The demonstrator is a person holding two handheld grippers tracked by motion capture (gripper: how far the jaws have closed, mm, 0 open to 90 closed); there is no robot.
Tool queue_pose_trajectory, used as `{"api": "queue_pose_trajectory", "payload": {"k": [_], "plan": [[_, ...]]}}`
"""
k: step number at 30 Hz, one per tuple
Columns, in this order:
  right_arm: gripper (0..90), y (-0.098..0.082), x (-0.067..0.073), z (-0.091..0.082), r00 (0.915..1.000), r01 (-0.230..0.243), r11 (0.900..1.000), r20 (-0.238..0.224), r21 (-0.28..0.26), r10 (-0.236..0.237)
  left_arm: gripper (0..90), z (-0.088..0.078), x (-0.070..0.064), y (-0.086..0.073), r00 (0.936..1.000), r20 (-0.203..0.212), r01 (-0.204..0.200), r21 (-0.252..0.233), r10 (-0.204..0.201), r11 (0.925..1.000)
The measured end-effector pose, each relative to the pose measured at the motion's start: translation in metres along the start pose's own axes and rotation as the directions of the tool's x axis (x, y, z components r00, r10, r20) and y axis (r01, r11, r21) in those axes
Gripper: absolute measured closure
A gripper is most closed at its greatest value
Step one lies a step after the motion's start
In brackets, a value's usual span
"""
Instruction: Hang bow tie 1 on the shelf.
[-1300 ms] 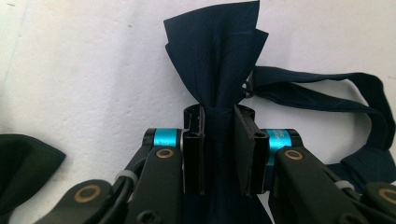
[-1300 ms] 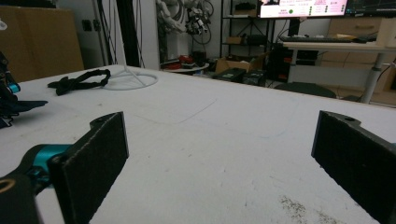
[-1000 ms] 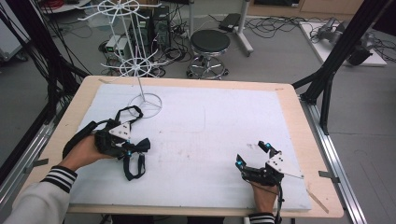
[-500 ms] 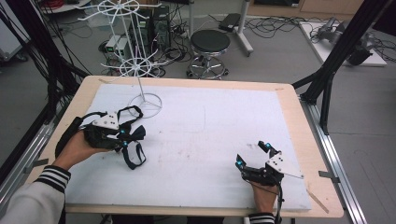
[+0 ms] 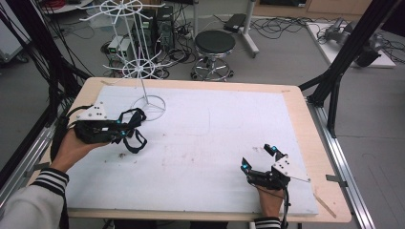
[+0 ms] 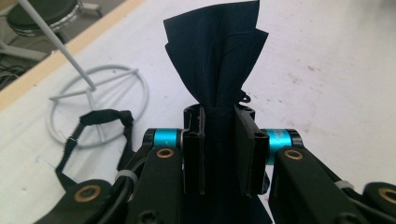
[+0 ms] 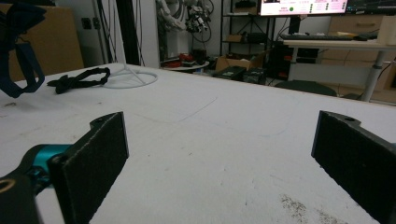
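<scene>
A bunched dark cloth (image 6: 219,70) is pinched between the closed jaws of the left gripper (image 5: 125,133), held off the white mat (image 5: 215,138) at about nine o'clock, its straps dangling. The white wire rack (image 5: 138,71) stands at eleven o'clock, just beyond. The lift looks under way; hanging on the rack seems next, calling for a higher carry. The right gripper (image 5: 260,158) rests at five o'clock, jaws wide and empty.
</scene>
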State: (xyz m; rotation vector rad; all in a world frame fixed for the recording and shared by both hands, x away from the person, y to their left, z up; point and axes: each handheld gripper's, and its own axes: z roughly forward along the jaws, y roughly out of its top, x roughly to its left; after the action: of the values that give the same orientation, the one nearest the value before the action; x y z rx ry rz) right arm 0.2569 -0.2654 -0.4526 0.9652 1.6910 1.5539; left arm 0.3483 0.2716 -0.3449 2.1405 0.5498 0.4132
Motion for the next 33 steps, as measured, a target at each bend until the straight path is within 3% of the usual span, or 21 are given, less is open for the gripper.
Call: {"api": "queue_pose_trajectory", "payload": {"k": [2, 11, 20, 29, 33], "plan": [[3.0, 0.000, 0.000, 0.000, 1.0000, 0.005, 1.000, 0.000, -0.001, -0.005, 74.6, -0.004, 0.001, 0.003, 0.9996, -0.027, 0.006, -0.033, -0.007, 0.9994], [3.0, 0.000, 0.000, 0.000, 1.0000, 0.009, 1.000, 0.001, -0.003, -0.009, 74.6, -0.014, 0.005, 0.012, 0.9979, -0.060, 0.017, -0.100, -0.023, 0.9948], [3.0, 0.000, 0.000, 0.000, 1.0000, 0.002, 1.000, 0.000, 0.001, -0.002, 74.7, -0.028, 0.011, 0.017, 0.9933, -0.103, 0.034, -0.178, -0.053, 0.9835], [3.0, 0.000, 0.001, 0.000, 1.0000, 0.002, 1.000, 0.001, 0.006, -0.002, 74.7, -0.038, 0.017, 0.026, 0.9879, -0.142, 0.030, -0.222, -0.062, 0.9745], [3.0, 0.000, 0.001, 0.000, 1.0000, 0.003, 1.000, 0.001, 0.006, -0.003, 74.7, -0.042, 0.022, 0.030, 0.9841, -0.156, 0.044, -0.254, -0.086, 0.9661]]}}
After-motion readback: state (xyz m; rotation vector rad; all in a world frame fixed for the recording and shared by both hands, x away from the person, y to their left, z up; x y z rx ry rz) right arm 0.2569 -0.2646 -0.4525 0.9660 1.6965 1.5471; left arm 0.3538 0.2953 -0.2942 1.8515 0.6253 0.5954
